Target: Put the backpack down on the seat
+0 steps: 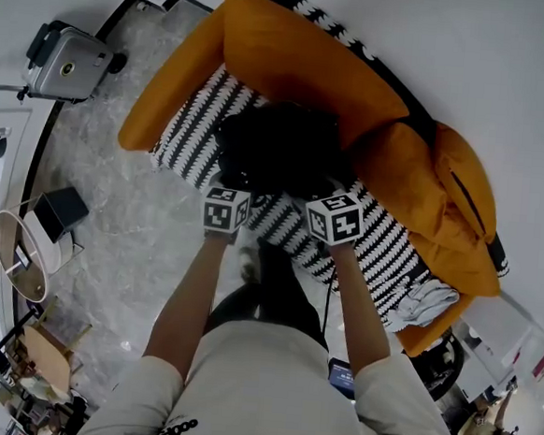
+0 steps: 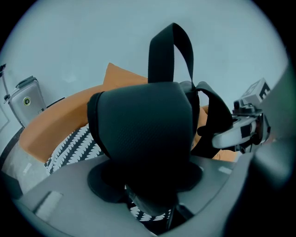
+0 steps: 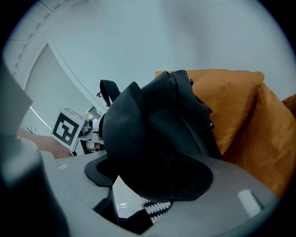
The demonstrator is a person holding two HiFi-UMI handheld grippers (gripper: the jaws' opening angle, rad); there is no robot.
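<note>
Left gripper (image 2: 148, 187) and right gripper (image 3: 148, 194), jaws parted, loosely straddle the backpack (image 1: 282, 147) (neither pinches it). It rests on the seat (image 1: 386, 254) straight ahead.

Grey marble floor (image 1: 130, 229), plain white wall (image 1: 508, 80), silver suitcase (image 1: 67, 62)
</note>
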